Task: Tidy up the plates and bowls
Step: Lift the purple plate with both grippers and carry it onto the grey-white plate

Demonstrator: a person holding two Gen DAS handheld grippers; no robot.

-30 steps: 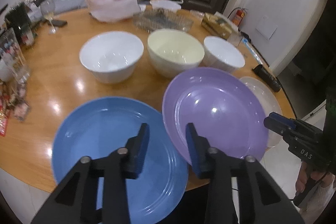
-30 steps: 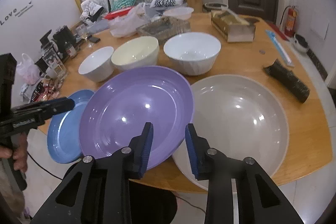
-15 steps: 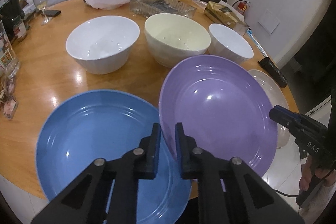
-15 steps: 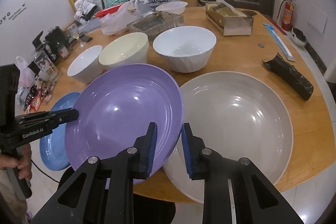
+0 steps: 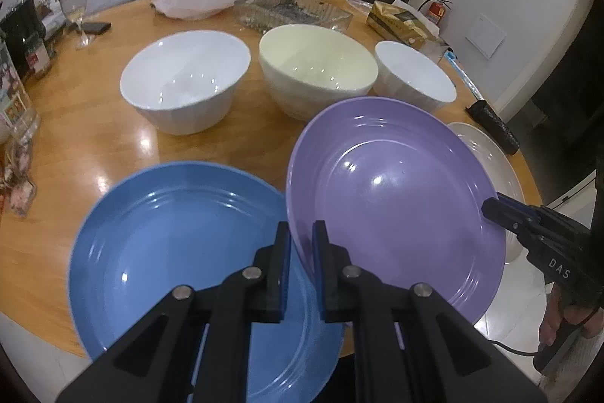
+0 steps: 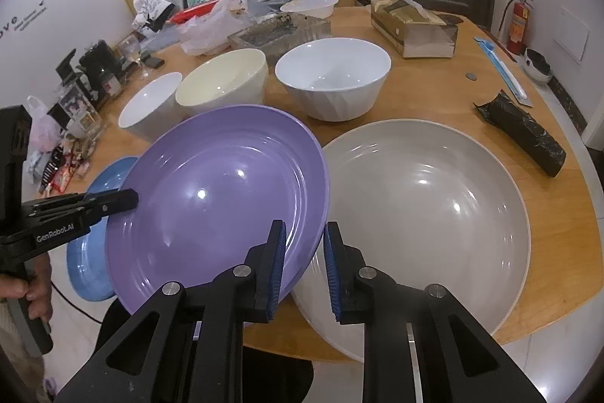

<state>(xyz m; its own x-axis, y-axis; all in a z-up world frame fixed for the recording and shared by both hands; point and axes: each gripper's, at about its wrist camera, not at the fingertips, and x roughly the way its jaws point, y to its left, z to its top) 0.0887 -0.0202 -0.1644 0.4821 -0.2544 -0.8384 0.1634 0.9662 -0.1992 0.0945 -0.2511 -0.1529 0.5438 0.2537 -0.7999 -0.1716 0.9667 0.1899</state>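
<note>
Purple plate (image 5: 392, 199) clamped at opposite rims by L hand-held gripper (image 5: 301, 244) & R hand-held gripper (image 6: 304, 244), tilted above table (image 5: 94, 138).

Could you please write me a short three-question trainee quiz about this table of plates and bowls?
1. True or false: both grippers grip the round purple plate.
2. Which plate lies beside the left gripper: A) glossy blue plate, B) red plate, C) black plate?
3. How many bowls stand in the row behind the plates?

Key:
1. True; the right gripper clamps the opposite rim.
2. A.
3. Three: large white bowl, cream bowl, small white bowl.
</note>
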